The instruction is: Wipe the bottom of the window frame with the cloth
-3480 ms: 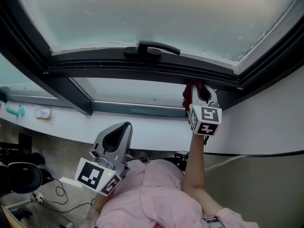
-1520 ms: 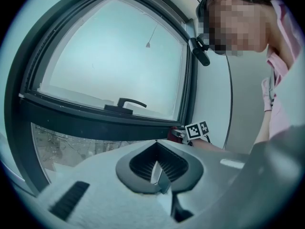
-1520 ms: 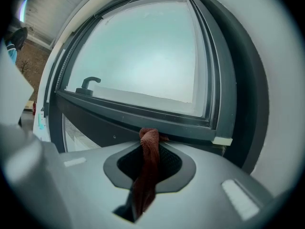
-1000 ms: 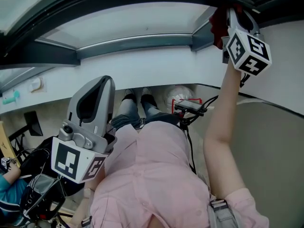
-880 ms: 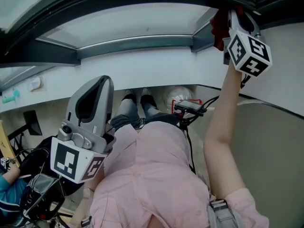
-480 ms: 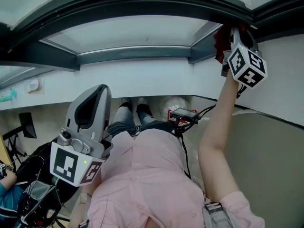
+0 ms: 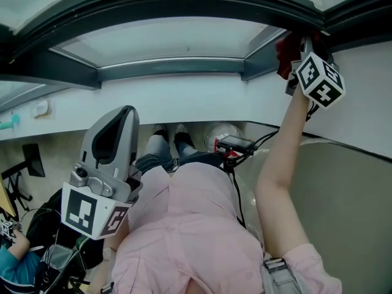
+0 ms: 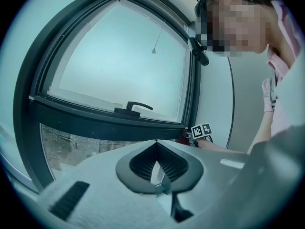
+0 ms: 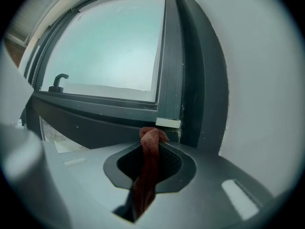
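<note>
The cloth [image 9: 146, 173] is clamped in the right gripper [image 9: 152, 138], at the window frame [image 9: 105, 114]'s bottom corner just ahead. Most of the rail is judged unwiped. The left gripper [image 8: 157, 171] is held closed on nothing.

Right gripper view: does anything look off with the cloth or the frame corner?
Nothing is damaged or spilled. The red cloth is bunched into a narrow twist in the right tool, so only its knotted tip faces the bottom right corner of the window frame, just below a pale tab.
</note>
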Available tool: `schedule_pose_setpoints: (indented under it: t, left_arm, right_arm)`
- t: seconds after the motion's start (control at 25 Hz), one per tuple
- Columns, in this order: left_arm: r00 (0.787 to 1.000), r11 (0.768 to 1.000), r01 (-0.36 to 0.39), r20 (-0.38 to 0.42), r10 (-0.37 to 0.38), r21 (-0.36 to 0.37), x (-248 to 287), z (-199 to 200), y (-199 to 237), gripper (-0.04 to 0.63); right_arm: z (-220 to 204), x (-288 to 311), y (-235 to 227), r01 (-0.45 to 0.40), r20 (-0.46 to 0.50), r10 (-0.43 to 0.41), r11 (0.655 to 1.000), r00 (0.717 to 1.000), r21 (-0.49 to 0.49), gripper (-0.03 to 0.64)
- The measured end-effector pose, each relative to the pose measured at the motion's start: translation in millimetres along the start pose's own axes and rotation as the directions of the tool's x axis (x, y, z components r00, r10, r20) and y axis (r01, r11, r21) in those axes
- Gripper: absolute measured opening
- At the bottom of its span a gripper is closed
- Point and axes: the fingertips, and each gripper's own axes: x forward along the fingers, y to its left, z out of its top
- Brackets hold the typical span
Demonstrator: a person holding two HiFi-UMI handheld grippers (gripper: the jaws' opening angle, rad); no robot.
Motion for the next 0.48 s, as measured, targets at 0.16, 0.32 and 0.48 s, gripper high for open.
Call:
schedule_pose_setpoints:
  t: [0.16,0.32,0.48]
  left_arm:
    - [1.0,1.0,-0.013,-0.003,0.013,-0.004,-2.1,-1.1,2.4,-0.002]
    - [1.0,1.0,-0.014,0.002,0.014,0.001,-8.0,-3.1,-1.3,-0.002]
    - [1.0,1.0,-0.02,0.001,0.02,-0.003,-10.8,-3.9,0.0,-0.002]
  right_arm:
    - [-2.2,2.1,-4.6,-0.001,-0.004,0.001,1.0,1.0,0.001,0.051]
    - [-3.2,-3.2,-4.8,-0.004,0.006,0.004,1.0,1.0,-0.012,0.051]
    - [-7.7,-0.8,-10.1,0.021,-0.017,-0.021,1.0,1.0,-0.019,0.048]
